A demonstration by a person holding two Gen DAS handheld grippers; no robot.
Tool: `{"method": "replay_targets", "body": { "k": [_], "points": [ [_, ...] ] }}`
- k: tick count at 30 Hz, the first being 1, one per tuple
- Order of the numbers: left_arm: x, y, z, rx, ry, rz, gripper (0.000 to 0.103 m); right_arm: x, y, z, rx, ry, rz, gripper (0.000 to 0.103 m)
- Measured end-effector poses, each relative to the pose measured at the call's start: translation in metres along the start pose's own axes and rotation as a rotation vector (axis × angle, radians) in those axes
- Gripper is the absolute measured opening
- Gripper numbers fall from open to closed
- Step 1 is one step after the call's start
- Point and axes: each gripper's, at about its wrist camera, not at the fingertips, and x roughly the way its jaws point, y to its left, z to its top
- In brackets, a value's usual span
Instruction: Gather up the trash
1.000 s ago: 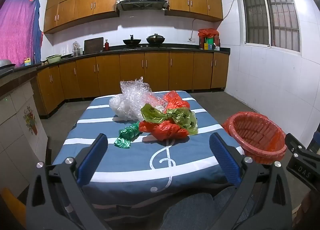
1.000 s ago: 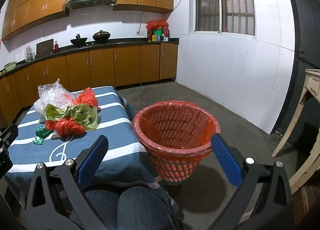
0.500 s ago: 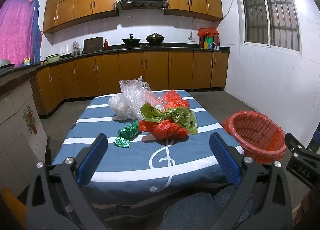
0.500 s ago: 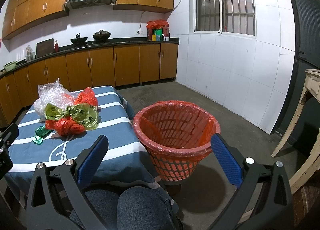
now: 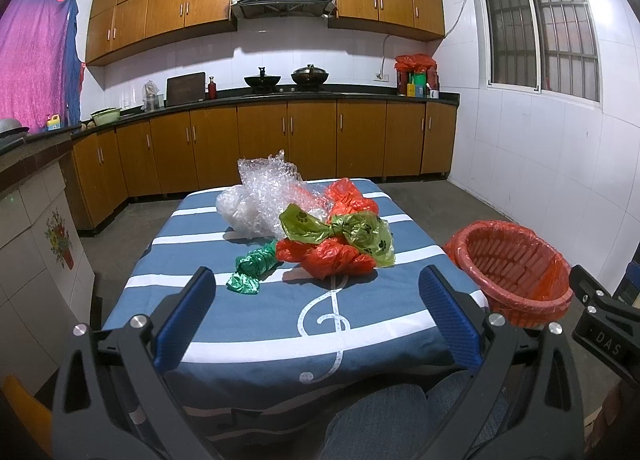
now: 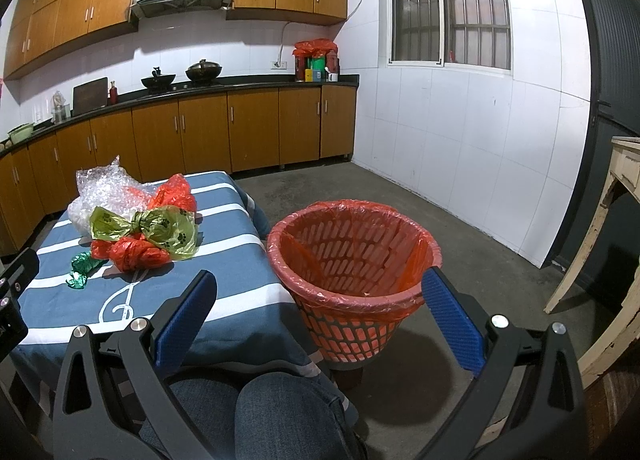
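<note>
Red bag [image 5: 335, 258] lay partly under the green paw-print bag [image 5: 352, 230]; its full shape was hidden. Second red bag [image 5: 350, 196], farther off, was screened by bubble wrap [image 5: 268, 192]. Basket [image 5: 516, 264] base was cut off behind the left gripper's right finger [image 5: 450, 320]. Basket bottom held perhaps a small scrap, too small to tell. Cream table [image 6: 616, 228] ran off the right edge. Counter items were too small to identify.

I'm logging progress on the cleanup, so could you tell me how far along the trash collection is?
Nothing looks done: the red basket appears empty. Nothing is in hand; the left gripper and right gripper are open. Left on the table: green wad, red bags, paw-print bag, bubble wrap.
</note>
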Motion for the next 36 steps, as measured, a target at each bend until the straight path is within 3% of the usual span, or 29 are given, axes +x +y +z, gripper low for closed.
{"method": "replay_targets", "body": {
  "k": [36],
  "points": [
    [0.0003, 0.0000, 0.0000, 0.000, 0.006, -0.001, 0.099, 0.0034, -0.0003, -0.0022, 0.005, 0.005, 0.001, 0.101]
  ]
}}
